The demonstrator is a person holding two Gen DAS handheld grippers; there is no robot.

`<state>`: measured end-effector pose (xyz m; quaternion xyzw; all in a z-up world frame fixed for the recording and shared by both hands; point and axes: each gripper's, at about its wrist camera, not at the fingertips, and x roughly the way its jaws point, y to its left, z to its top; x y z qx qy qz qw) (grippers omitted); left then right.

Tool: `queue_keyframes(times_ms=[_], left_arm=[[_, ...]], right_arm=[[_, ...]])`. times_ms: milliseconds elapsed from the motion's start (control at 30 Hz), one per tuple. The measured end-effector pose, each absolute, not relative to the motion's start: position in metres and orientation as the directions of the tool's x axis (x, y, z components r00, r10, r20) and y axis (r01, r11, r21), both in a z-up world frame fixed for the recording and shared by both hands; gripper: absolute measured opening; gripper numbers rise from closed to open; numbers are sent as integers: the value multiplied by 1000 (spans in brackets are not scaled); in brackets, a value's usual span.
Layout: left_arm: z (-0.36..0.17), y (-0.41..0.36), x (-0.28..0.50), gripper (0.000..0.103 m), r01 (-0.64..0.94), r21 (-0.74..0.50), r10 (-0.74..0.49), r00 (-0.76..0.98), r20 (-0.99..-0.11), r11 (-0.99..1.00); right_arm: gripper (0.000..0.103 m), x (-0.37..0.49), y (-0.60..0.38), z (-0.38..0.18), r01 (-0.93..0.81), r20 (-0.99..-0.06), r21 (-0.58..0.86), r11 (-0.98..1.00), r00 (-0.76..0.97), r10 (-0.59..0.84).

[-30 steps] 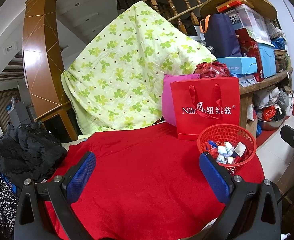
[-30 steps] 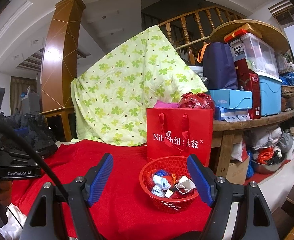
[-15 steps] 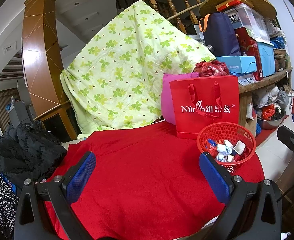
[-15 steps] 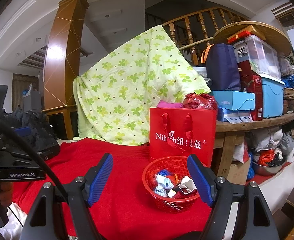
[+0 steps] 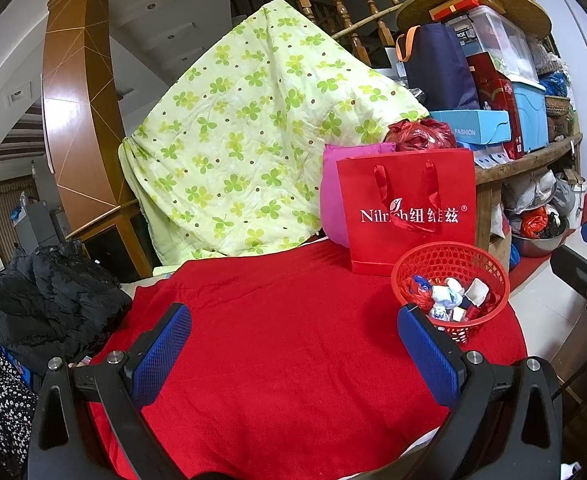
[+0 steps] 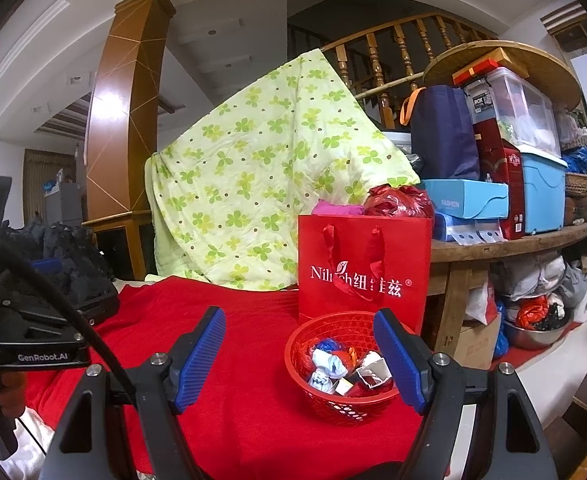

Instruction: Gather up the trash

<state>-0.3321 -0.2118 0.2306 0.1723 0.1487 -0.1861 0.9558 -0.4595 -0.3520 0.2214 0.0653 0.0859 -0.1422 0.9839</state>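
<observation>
Right wrist view, right gripper (image 6: 299, 356) spread empty, basket (image 6: 347, 400) holding wrappers (image 6: 347, 366); left gripper (image 5: 293, 354) likewise apart

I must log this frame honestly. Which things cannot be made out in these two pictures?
- Red paper bag contents: both views, its front wall hides them.
- Lower trash in the red basket: both views, top wrappers and mesh cover it.
- What the green quilt drapes over: hidden by the quilt.
</observation>
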Motion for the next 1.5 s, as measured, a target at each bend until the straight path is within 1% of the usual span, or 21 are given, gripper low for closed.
queue_keyframes(times_ms=[467,1500], left_arm=[[229,-212,-331,102,411,275,-307,885,-350,869],[223,-208,-329,102,412,267,-305,880,-365,871]], right_arm=[[79,-453,-354,219,293,-212,100,951,940,-267],[79,-447,-355,219,287,-223,95,953,939,-261]])
